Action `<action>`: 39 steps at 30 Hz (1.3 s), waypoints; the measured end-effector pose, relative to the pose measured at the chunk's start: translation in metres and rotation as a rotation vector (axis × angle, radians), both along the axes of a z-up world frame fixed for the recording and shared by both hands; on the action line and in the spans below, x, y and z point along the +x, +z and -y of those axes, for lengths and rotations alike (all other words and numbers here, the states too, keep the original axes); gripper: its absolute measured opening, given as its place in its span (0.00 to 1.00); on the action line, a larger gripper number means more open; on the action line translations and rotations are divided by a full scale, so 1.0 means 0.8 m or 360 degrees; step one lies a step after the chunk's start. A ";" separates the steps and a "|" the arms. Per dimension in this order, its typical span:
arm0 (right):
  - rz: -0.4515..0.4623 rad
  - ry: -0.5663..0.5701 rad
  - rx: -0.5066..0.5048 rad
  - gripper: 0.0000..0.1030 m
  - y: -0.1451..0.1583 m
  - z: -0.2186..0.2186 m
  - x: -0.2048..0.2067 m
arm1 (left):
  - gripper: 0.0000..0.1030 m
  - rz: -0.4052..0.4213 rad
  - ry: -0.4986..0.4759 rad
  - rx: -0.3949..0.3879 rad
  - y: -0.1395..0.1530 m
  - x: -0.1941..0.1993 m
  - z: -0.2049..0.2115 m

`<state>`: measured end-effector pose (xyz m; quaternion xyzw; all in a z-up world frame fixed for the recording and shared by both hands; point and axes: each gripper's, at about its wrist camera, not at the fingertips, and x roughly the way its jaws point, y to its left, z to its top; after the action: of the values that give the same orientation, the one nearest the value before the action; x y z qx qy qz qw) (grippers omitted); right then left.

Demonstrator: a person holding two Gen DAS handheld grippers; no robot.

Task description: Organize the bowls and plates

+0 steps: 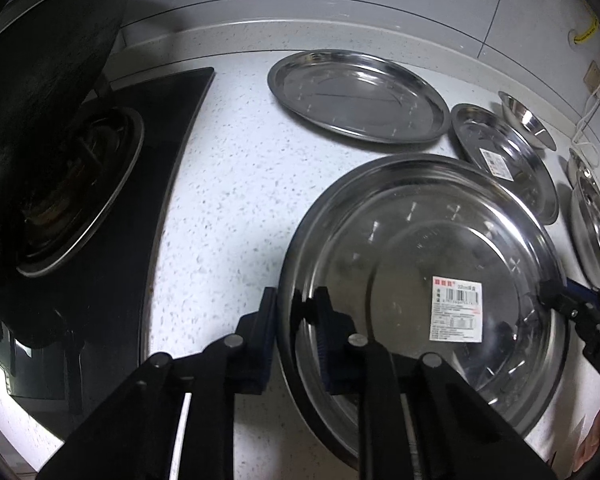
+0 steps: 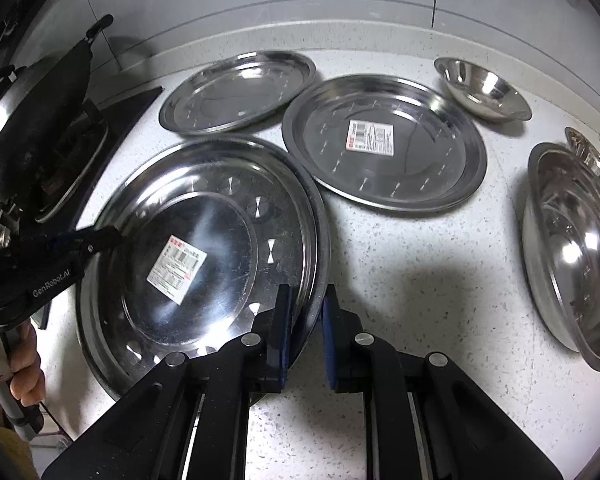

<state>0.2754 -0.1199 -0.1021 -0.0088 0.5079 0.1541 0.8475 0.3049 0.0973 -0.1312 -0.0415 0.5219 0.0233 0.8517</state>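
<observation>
A large steel plate with a white label lies nearest to me on the speckled counter. A second rim shows just under its edge, as if it rests on another plate. My left gripper is shut on its left rim, one pad inside the plate and one outside. On the opposite rim my right gripper is shut the same way. Behind lie a plain plate and a labelled plate.
A small steel bowl sits at the back right. A deep bowl leans at the right with another behind it. A stove with a black wok borders the left. A person's hand holds the left gripper's handle.
</observation>
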 end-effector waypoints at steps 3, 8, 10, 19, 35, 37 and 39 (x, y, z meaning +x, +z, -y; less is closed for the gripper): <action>0.0004 0.0002 0.0023 0.13 0.009 0.002 -0.003 | 0.14 0.0005 0.0029 -0.0044 0.009 -0.007 -0.005; 0.0021 -0.0003 0.0047 0.13 0.022 0.001 -0.016 | 0.14 0.0073 0.0009 -0.0031 0.037 -0.029 -0.008; 0.0026 -0.0005 0.0058 0.13 0.026 0.001 -0.024 | 0.14 0.0092 -0.0006 -0.0030 0.045 -0.038 -0.011; 0.0058 -0.0008 0.0061 0.13 0.044 -0.001 -0.071 | 0.14 0.0104 -0.0050 -0.0048 0.067 -0.076 -0.015; 0.0034 0.0176 0.0238 0.13 0.063 0.014 -0.086 | 0.14 0.0022 0.0126 -0.0068 0.096 -0.113 -0.017; 0.0028 0.0211 0.0236 0.13 0.061 0.013 -0.086 | 0.14 -0.0002 0.0150 -0.0031 0.094 -0.118 -0.015; 0.0023 0.0247 0.0220 0.13 0.057 0.010 -0.085 | 0.14 -0.0015 0.0160 -0.0024 0.093 -0.121 -0.017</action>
<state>0.2072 -0.1277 -0.0565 0.0093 0.4876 0.2537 0.8353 0.2083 0.1107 -0.0567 -0.0741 0.5233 0.0623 0.8466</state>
